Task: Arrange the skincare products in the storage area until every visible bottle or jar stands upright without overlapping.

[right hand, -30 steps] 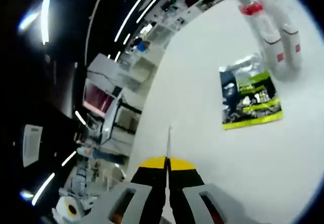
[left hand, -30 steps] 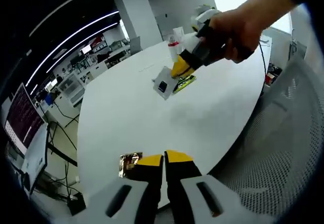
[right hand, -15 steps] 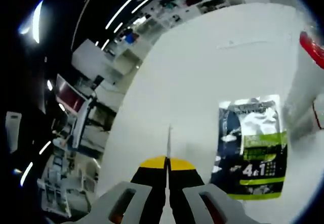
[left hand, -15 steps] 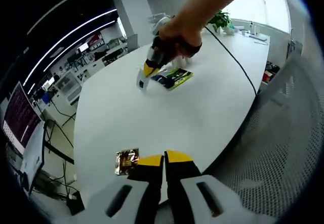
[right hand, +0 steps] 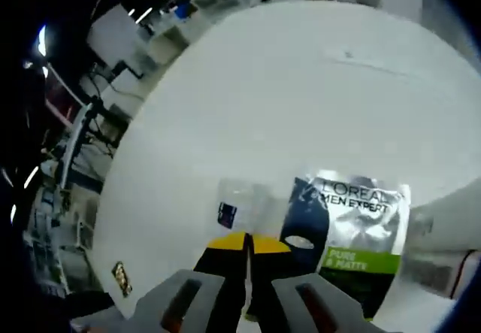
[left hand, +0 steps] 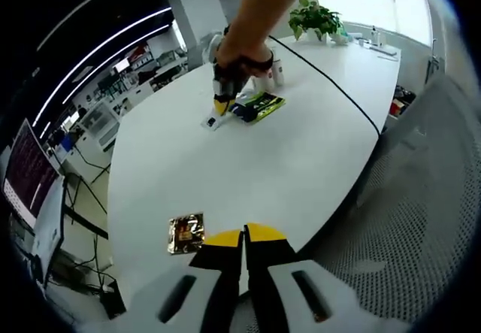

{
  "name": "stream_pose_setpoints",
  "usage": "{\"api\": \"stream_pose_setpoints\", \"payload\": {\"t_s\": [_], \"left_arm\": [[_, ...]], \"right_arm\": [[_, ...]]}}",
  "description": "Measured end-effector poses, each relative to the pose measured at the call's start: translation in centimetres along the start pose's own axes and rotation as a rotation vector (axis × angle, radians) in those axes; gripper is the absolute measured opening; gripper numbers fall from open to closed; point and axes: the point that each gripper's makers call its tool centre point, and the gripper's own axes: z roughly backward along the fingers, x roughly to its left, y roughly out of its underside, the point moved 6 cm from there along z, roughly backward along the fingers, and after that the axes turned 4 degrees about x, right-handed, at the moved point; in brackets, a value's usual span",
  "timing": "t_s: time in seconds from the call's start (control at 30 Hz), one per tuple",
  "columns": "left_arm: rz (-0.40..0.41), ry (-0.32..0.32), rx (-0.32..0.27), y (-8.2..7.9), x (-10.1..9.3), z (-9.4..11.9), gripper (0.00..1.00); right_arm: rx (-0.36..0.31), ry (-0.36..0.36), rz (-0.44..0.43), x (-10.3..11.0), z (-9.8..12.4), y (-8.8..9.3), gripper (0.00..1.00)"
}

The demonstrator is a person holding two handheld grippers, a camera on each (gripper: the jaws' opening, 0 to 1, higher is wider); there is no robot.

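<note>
While surveying the left gripper view, noted a broad white worktop (left hand: 301, 160) carrying all the products. Found the white bottles (left hand: 275, 71) grouped at its far side, apparently upright, just behind a person's hand (left hand: 239, 56); in the right gripper view, recorded one white bottle (right hand: 449, 237) at the frame edge, posture not determinable. Found the dark-and-green sachet (right hand: 352, 231) lying flat just in front of the bottles, touching or nearly touching them. Found a small clear sachet (right hand: 240, 204) flat on the worktop beside it, directly ahead of the right hand-held gripper (right hand: 246, 246). Recorded that gripper's jaws closed together; could not confirm whether an edge of the clear sachet was pinched between them. Logged a gold sachet (left hand: 186, 233) well apart, near the worktop's near edge, just beside the left hand-held gripper (left hand: 243, 241), clenched on nothing.

Judged the step in hand as placing the clear sachet beside the larger one. Judged the next move as backing the right hand-held gripper clear without dragging the sachet, then collecting the gold sachet with the left.
</note>
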Motion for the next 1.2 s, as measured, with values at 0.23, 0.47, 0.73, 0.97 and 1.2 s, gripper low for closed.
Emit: {"api": "stream_pose_setpoints", "payload": {"t_s": [0.23, 0.47, 0.73, 0.97, 1.2], "left_arm": [[0.000, -0.001, 0.014, 0.3, 0.0, -0.1, 0.00], [0.005, 0.000, 0.008, 0.2, 0.0, -0.1, 0.00], [0.002, 0.006, 0.014, 0.2, -0.1, -0.2, 0.00], [0.001, 0.004, 0.014, 0.3, -0.1, -0.2, 0.00], [0.002, -0.001, 0.016, 0.3, 0.1, -0.2, 0.00]], "right_arm": [[-0.019, 0.028, 0.032, -0.2, -0.3, -0.3, 0.00], [-0.028, 0.030, 0.084, 0.4, 0.0, 0.1, 0.06], [-0.113, 0.058, 0.207, 1.0, 0.7, -1.5, 0.11], [-0.158, 0.097, 0.648, 3.4, 0.7, -3.8, 0.14], [0.023, 0.047, 0.857, 4.5, -1.2, -4.2, 0.16]]}}
